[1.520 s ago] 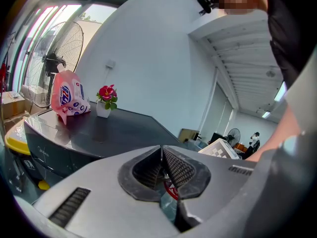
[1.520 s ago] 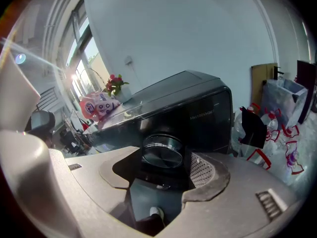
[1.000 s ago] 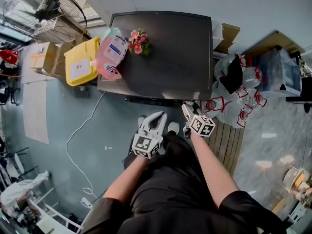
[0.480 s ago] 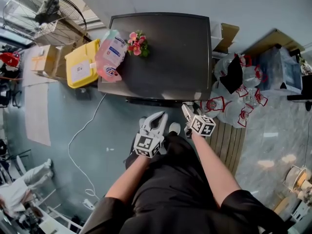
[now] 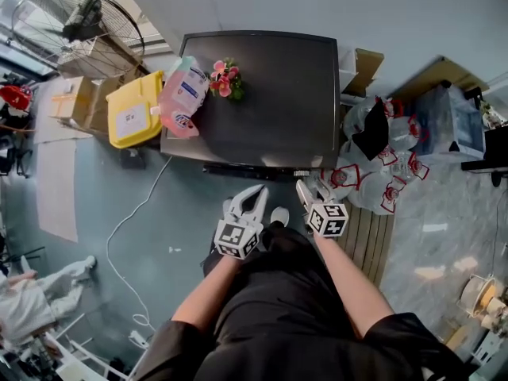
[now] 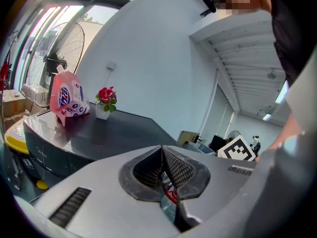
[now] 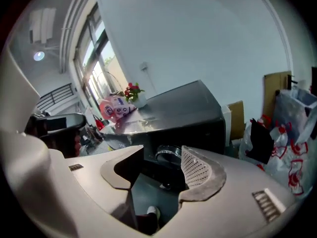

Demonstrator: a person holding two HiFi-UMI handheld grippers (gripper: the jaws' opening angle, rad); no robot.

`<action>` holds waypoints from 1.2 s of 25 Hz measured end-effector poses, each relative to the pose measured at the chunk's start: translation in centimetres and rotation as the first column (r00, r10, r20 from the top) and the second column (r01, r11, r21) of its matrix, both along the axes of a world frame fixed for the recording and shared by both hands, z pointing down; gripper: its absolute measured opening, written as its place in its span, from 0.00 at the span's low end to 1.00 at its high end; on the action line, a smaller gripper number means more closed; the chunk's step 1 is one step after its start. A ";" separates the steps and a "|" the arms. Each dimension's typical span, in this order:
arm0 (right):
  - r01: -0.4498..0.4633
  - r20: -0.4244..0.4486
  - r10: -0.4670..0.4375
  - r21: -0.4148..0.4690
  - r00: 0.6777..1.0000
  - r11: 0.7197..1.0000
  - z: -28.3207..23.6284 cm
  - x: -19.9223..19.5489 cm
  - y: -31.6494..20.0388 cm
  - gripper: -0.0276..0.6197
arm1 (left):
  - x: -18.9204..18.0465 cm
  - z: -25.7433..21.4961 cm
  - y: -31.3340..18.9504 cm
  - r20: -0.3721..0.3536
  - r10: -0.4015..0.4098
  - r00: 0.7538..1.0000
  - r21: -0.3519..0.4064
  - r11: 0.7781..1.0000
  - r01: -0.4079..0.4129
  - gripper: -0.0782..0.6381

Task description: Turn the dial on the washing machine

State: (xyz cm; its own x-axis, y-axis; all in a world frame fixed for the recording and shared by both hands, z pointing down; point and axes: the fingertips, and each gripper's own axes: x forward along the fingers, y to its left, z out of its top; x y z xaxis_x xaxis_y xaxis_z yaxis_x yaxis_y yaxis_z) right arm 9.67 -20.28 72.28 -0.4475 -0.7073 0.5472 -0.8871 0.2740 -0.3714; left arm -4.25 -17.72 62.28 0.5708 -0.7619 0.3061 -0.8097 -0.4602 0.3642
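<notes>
The dark washing machine stands in front of me, seen from above in the head view. Its round silver-rimmed dial sits on the front panel, in the right gripper view. My right gripper is open, the dial showing between its jaws a short way beyond the tips and untouched. In the head view the right gripper points at the machine's front right edge. My left gripper hangs left of it, off the machine. The left gripper jaws are closing, pads meeting on nothing.
A pink detergent bottle and a small flower pot stand on the machine's left side. A yellow container and a fan are left of it; bagged water jugs and a wooden pallet right. A white cable crosses the floor.
The head view has shifted slightly, so the machine sits a bit lower in the picture. Both grippers stay about where they were before the machine's front. A person at lower left has moved.
</notes>
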 end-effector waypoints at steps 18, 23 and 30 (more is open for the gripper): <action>0.047 -0.078 -0.024 0.304 0.997 0.952 -15.7 1.3 -3.5 0.05 | -6.1 -8.6 -2.8 0.027 -0.164 0.986 0.157 0.975 0.157 0.11; 0.033 -0.120 0.012 0.367 0.993 0.930 -18.8 2.4 -5.6 0.05 | -6.4 -10.3 -4.5 0.033 -0.174 0.984 0.208 0.964 0.163 0.11; 0.022 -0.147 0.047 0.437 0.988 0.899 -21.2 4.1 -6.9 0.05 | -6.9 -11.5 -5.6 0.059 -0.183 0.981 0.252 0.954 0.163 0.11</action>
State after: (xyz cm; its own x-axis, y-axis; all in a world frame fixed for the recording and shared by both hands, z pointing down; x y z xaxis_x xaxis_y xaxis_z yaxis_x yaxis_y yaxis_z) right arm 13.76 -27.20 51.09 -0.3741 -0.8952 0.2421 -0.9272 0.3659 -0.0797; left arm -11.13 -23.31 50.79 0.4048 -0.9041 0.1371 -0.9067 -0.3775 0.1881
